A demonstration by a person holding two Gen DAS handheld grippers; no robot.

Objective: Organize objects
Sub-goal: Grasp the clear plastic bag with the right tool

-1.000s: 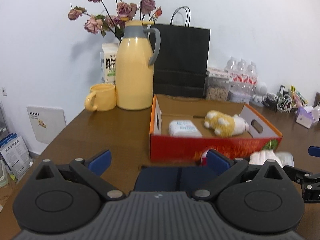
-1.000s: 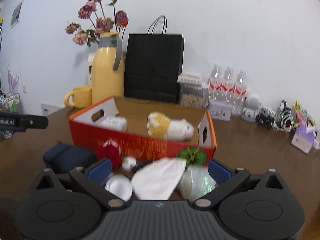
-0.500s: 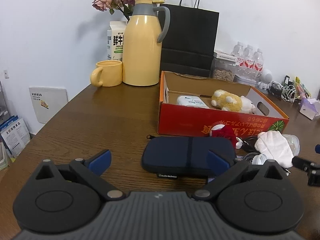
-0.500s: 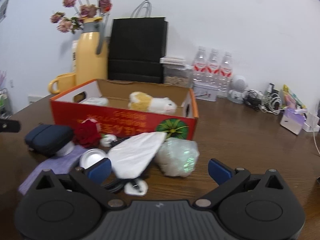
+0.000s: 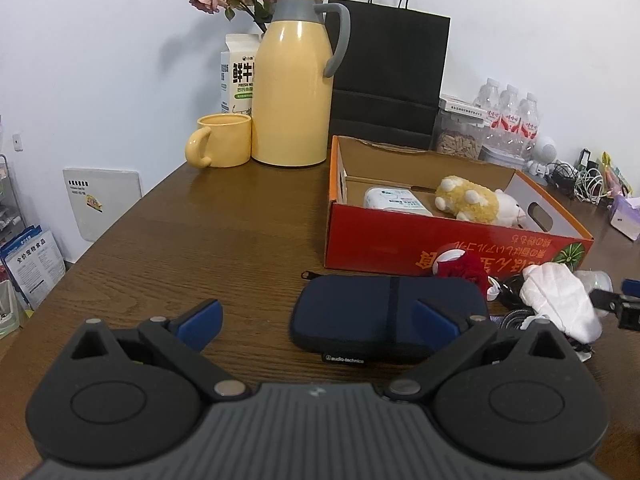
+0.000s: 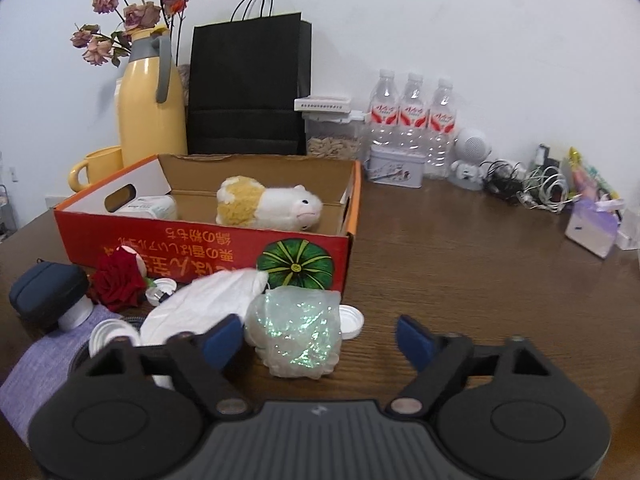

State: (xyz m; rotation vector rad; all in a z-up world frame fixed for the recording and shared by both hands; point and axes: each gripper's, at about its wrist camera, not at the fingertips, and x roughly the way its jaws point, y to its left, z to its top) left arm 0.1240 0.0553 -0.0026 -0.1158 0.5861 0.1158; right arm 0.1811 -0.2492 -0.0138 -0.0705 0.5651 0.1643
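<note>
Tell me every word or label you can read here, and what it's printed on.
"audio-technica": tag on the navy case.
"鲜牛" and "FRESH": milk carton; its smaller print is unreadable.
Yellow Japanese lettering, upside down: front of the red box; too garbled to quote.
Red labels on the water bottles: too small.
Pamphlet by the table: too blurred.
Tin: unreadable.

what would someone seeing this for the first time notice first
Probably the red cardboard box in the middle of the wooden table, open-topped, with a yellow and white plush toy lying inside. Next, the clutter right in front of it: a navy zip case, a red rose and a crinkly iridescent bag. Behind stand a tall yellow thermos jug and a black paper bag.
</note>
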